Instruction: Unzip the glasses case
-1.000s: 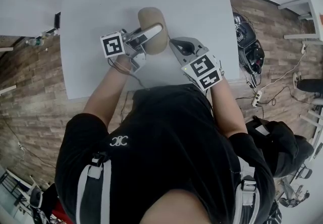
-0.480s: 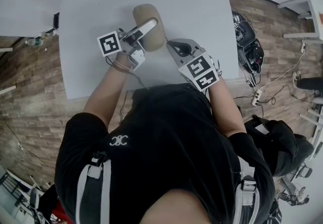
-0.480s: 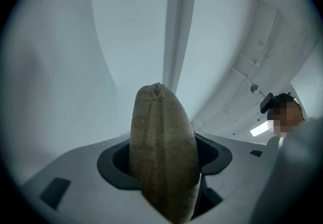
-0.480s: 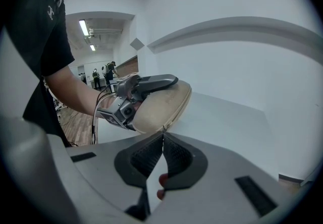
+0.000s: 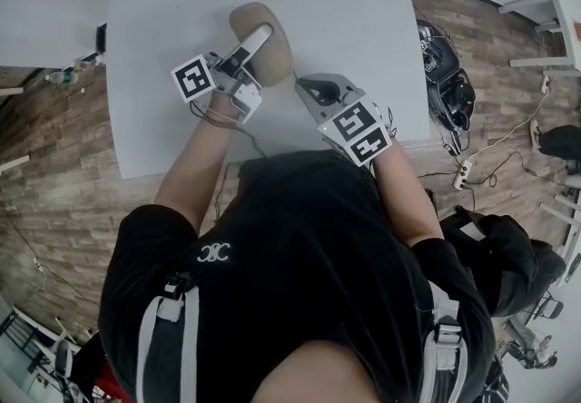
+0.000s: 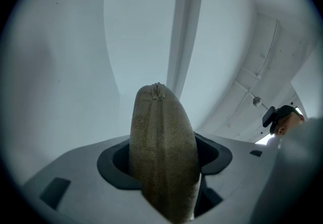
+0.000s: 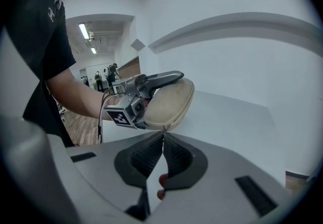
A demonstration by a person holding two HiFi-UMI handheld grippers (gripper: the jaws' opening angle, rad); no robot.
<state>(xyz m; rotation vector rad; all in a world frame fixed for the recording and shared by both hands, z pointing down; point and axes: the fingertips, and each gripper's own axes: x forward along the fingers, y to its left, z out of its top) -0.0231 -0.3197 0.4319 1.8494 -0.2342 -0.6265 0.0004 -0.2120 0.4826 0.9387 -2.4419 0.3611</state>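
A tan fabric glasses case [image 5: 277,52] is held off the white table [image 5: 363,20] by my left gripper [image 5: 263,36], whose jaws clamp across its flat sides. In the left gripper view the case [image 6: 161,152] stands on end between the pads, its zipper seam running up to the top end [image 6: 158,89]. My right gripper [image 5: 298,82] is just right of the case, and its closed tips [image 7: 162,134] pinch the small zipper pull [image 7: 162,128] at the lower edge of the case [image 7: 169,104]. From that side the left gripper [image 7: 151,84] shows gripping the case.
The table's near edge runs just in front of the person's body. To the right, on the wooden floor, lie dark bags [image 5: 445,74], cables and a power strip [image 5: 463,176]. People stand far off in the room behind [image 7: 108,74].
The left gripper has carried the case a little left and away from the person and tilted it. The right gripper has followed slightly to the left, still closed at the case's edge.
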